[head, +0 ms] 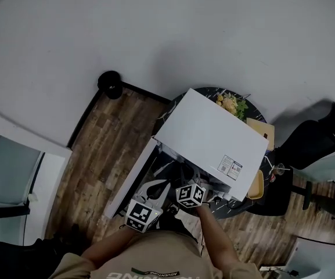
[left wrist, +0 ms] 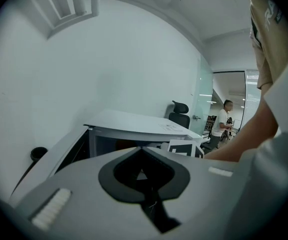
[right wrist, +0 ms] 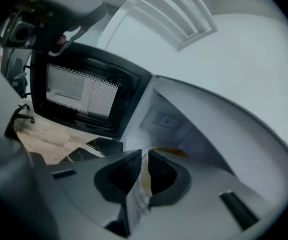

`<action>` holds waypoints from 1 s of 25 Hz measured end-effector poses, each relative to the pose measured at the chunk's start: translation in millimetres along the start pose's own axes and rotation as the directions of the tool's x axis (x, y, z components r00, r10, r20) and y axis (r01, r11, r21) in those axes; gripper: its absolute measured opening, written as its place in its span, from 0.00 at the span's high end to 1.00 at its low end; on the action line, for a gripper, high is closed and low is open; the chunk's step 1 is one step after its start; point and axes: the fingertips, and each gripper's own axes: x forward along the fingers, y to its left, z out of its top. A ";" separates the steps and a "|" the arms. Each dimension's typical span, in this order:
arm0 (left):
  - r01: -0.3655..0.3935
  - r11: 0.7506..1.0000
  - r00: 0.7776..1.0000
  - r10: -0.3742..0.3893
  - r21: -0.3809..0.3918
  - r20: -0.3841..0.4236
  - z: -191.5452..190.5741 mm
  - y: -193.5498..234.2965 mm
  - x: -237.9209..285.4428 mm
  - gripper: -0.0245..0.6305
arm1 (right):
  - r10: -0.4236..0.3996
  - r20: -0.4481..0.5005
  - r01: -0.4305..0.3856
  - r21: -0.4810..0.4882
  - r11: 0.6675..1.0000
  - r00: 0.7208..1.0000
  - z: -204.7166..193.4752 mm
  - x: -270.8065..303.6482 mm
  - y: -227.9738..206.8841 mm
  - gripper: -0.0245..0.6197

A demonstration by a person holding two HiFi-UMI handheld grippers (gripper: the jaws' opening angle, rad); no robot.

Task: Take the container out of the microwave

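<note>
The right tongs [right wrist: 144,157] are pinched on a thin, pale rim, which looks to be the near edge of the container [right wrist: 169,152]. The container sits just ahead of them on the floor of the open microwave [head: 213,135], with a band of yellow showing past the jaw tips. The left tongs [left wrist: 143,153] are pressed together on nothing and held just to the left of the right pair, outside the opening.

The rim is narrow and looks like thin plastic, so the container is probably light but flexible. With only one edge held, it may bend, tilt or slip if it is lifted. A safer move is probably to slide it level towards the front. The contents cannot be made out, so it should be treated as able to spill.

The cavity's roof is close above the right tongs, and its side wall is close on their right. The open door [right wrist: 81,91] stands well off to their left. Beneath them lies the dark marbled table [right wrist: 96,149], which has little bare top in front of the opening. The clearest way out is straight back.
</note>
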 end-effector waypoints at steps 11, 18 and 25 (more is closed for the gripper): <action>-0.022 0.999 1.000 0.022 -0.023 -0.014 -10.4 12.7 -3.0 0.96 | 0.036 -0.136 -0.048 -0.086 0.995 0.990 -24.8 46.0 -3.5 0.88; -0.044 0.998 0.999 0.043 -0.036 -0.014 -11.0 20.0 -5.8 0.96 | 0.088 -0.186 -0.107 -0.092 0.990 0.979 -34.2 61.5 0.6 0.88; -0.065 0.997 0.998 0.065 -0.051 0.002 -7.7 22.2 -4.0 0.96 | 0.113 -0.202 -0.137 -0.107 0.985 0.973 -35.7 68.8 -1.9 0.88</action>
